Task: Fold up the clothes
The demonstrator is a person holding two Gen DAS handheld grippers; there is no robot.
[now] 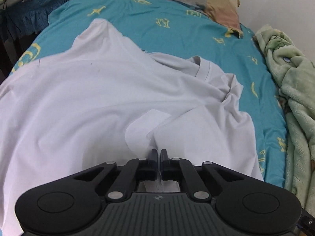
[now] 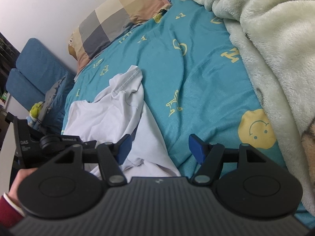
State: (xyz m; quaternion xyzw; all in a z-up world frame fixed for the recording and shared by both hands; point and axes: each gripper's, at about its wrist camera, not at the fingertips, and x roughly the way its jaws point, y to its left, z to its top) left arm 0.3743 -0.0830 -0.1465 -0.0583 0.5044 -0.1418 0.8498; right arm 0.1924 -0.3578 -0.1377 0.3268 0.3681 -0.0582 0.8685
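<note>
At the far left a blue padded chair (image 2: 29, 74) stands beside the bed, with a grey cloth and a yellow-green soft toy (image 2: 36, 109) lying on it. The bed itself is covered by a teal sheet (image 1: 177, 33) printed with yellow letters and smiley faces, and a patchwork pillow (image 2: 118, 21) in grey, beige and pink lies at its head against the wall. A white T-shirt (image 1: 88, 98) is spread over the near, left part of the sheet, rumpled, with its neckband (image 1: 204, 68) turned toward the right and one sleeve (image 2: 128, 78) bunched up toward the pillow. The left hand-held gripper (image 1: 159, 153) has its fingers pressed together on a pinch of the shirt's fabric near the closest edge, a small fold rising just beyond the tips. In the right wrist view a hand (image 2: 19, 179) in a dark red sleeve (image 2: 7, 210) with a white cuff holds that left tool from below. The right hand-held gripper (image 2: 159, 147) hovers with its blue-padded fingers (image 2: 195, 147) spread wide and nothing between them, the left pad over the shirt's edge and the right one over bare sheet. Along the right side of the bed a pale green fleece blanket (image 2: 265, 49) lies heaped.
</note>
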